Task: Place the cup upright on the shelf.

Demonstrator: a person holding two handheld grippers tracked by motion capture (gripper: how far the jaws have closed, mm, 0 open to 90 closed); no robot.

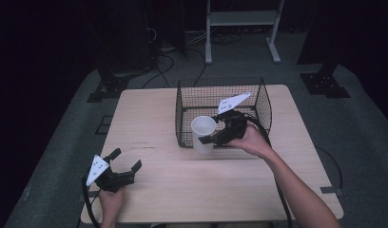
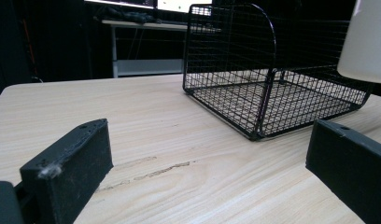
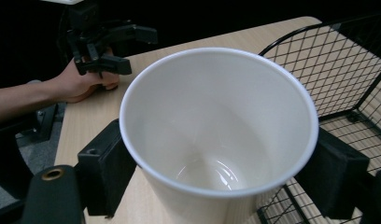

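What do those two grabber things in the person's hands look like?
Both are black. The left gripper and right gripper each have two chunky, blocky black jaws, and each carries a pale grey three-cornered plate with small dark dots on top. A black cable trails from each one back toward the person. The person's forearms are bare; no sleeves reach them.

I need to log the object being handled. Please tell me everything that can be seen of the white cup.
The white cup is plain, tapered and open-topped, probably paper or thin plastic, with a rolled rim. It looks empty; its inside bottom shines faintly. It stands roughly upright, clamped at its sides between the black jaws of the right hand-held gripper. It is at the near wall of the black wire basket, over the wooden table; whether it touches the basket cannot be told.
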